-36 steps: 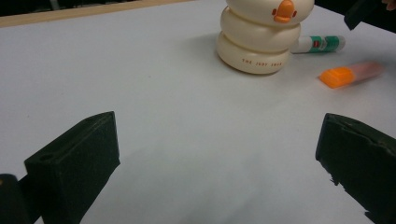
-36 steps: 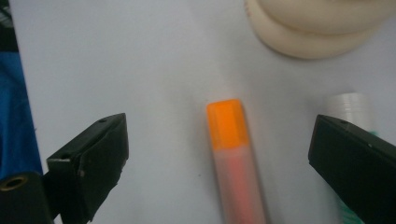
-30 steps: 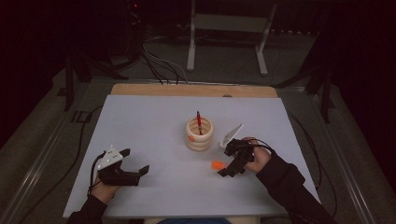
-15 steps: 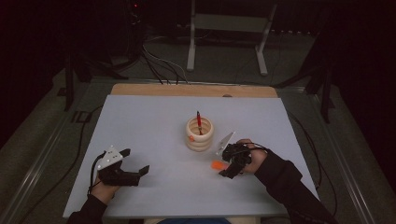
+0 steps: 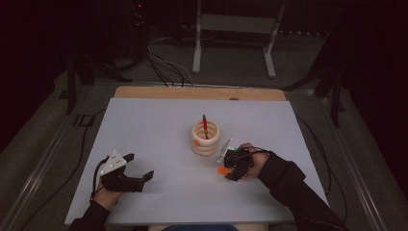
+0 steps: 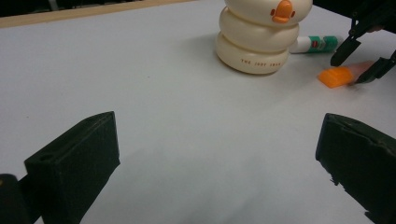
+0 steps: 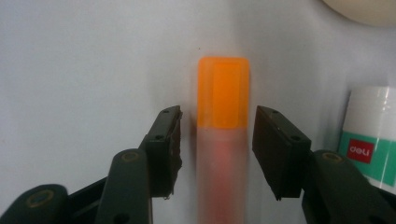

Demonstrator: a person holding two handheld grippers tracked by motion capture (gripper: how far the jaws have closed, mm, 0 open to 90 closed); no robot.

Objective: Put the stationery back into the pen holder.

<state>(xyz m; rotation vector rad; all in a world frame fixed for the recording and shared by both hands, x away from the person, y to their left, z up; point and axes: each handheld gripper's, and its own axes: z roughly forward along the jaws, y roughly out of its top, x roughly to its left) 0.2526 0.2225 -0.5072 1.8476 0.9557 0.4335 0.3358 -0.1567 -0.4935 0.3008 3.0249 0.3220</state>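
While the left gripper [image 5: 137, 169] is rested spread and empty on the desk [image 5: 144, 125], the marker [image 5: 223, 170] is seen under the right gripper [image 5: 229, 169] beside the holder [image 5: 205, 139]. In the right gripper view, the marker [image 7: 222, 140] is straddled by jaws just closing, small gaps remaining.

White table [image 5: 144, 125]: duck-ring holder [image 5: 205, 138], orange-capped marker [image 7: 222, 135], glue stick [image 6: 316, 44].

Premises: a dim recording lab or studio. Evidence: white-covered wooden worktop [image 5: 159, 125] on bare grey floor, black cables [image 5: 163, 67] trailing beyond the claws, and a white metal equipment stand [image 5: 233, 29] at the rear.
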